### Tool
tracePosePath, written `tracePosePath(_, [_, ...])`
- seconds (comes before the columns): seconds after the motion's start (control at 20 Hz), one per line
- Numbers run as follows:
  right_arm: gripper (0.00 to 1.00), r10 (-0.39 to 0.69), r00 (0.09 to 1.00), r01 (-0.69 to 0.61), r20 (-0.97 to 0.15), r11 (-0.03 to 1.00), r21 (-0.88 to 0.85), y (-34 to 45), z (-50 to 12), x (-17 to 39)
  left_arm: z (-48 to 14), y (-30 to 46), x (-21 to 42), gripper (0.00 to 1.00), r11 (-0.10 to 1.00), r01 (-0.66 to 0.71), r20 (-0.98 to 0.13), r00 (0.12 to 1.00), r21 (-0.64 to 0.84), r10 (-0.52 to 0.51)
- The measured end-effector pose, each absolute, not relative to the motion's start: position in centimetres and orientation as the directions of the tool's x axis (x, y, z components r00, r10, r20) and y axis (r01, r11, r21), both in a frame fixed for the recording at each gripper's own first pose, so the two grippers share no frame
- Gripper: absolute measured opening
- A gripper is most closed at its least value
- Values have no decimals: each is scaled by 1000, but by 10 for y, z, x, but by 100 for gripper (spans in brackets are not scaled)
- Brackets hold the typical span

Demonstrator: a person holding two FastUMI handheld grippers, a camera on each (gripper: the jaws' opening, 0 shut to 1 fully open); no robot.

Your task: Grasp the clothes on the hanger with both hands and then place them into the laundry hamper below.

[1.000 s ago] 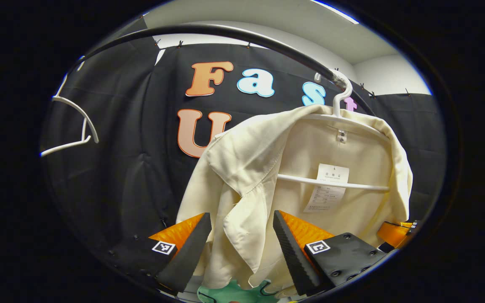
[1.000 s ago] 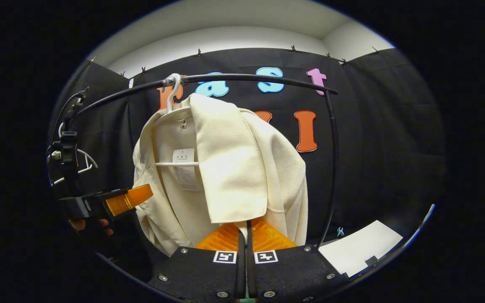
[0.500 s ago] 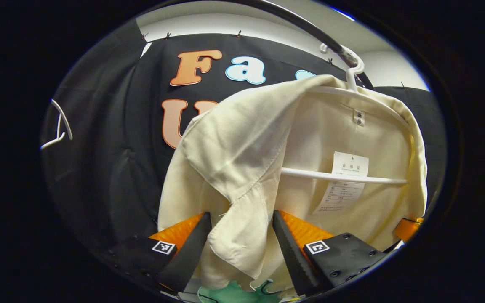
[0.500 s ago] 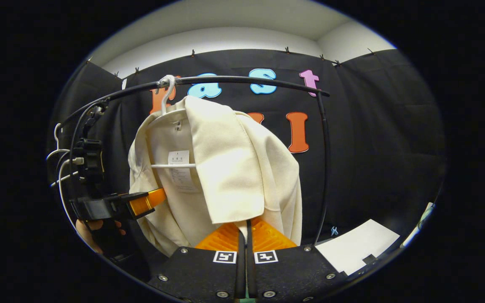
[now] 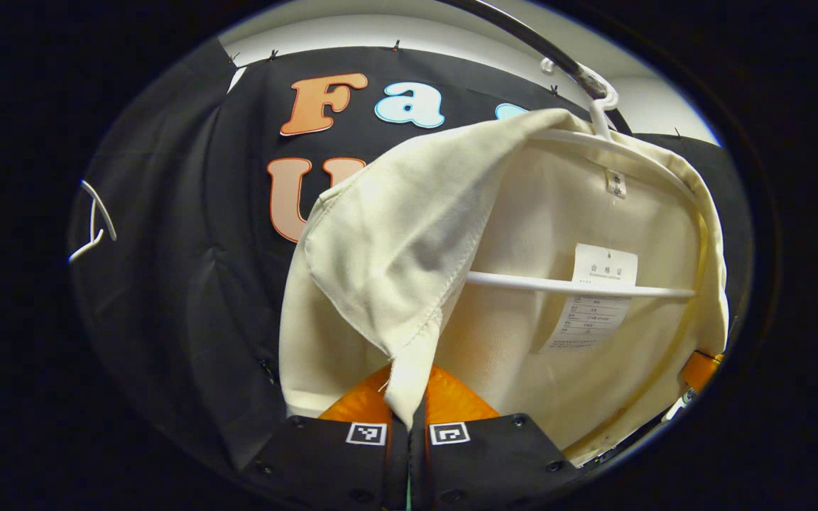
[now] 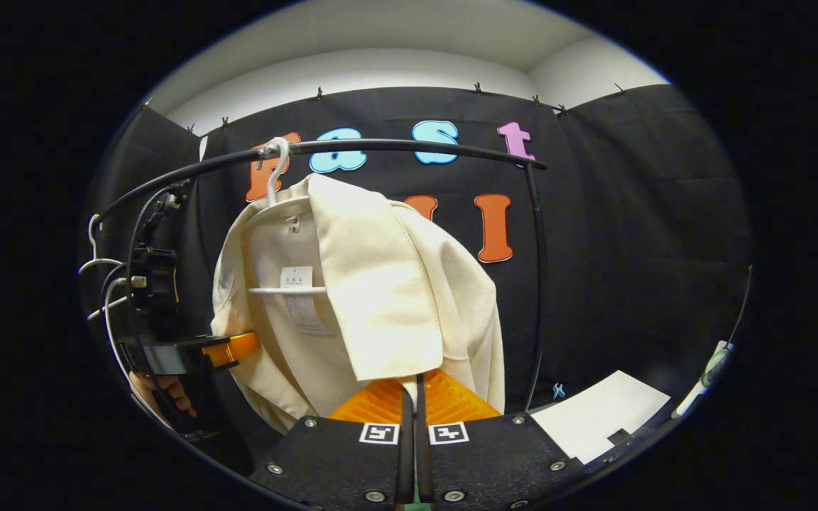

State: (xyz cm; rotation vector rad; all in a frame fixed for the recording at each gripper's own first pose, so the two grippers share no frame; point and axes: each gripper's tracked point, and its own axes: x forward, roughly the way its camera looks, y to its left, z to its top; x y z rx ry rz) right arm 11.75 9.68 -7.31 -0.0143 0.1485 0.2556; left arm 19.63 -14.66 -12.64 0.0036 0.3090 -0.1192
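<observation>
So the cream shirt (image 6: pixel 380 298) is draped over the white hanger (image 5: pixel 579 284) up on the black rail (image 6: pixel 395 147). It looks light and floppy to us, so front edges are the spot to pinch. We've got the left gripper (image 5: pixel 409 419) clamped on the hem below the hanger, and the right gripper (image 6: pixel 415 397) clamped on the other flap.

Black rail carrying hangers and a cream shirt

We see a curved black rail (image 6: pixel 409 147) with a white hanger (image 6: pixel 277 206) hooked near its left end; the cream shirt (image 6: pixel 380 298) drapes over that hanger. In the left gripper view, a second, bare white hanger (image 5: pixel 93 223) hangs far left of the shirt.
</observation>
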Motion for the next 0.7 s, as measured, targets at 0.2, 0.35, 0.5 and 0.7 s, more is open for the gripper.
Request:
tracePosePath(0.2, [1, 252, 957, -254, -141, 967, 6, 97, -63, 116, -114, -135, 193, 8, 995, 99, -281, 955, 2, -95])
tracePosePath(0.35, [1, 262, 956, -263, -130, 965, 13, 98, -51, 111, -96, -127, 188, 8, 996, 88, -251, 964, 9, -83])
tracePosePath(0.5, [0, 253, 960, -253, -124, 967, 14, 92, -39, 109, -78, -115, 184, 8, 997, 73, -229, 972, 40, -61])
tracePosePath(0.7, [0, 269, 961, -268, -72, 963, 25, 89, -11, 107, -51, -102, 175, 8, 997, 63, -188, 981, 52, -52])
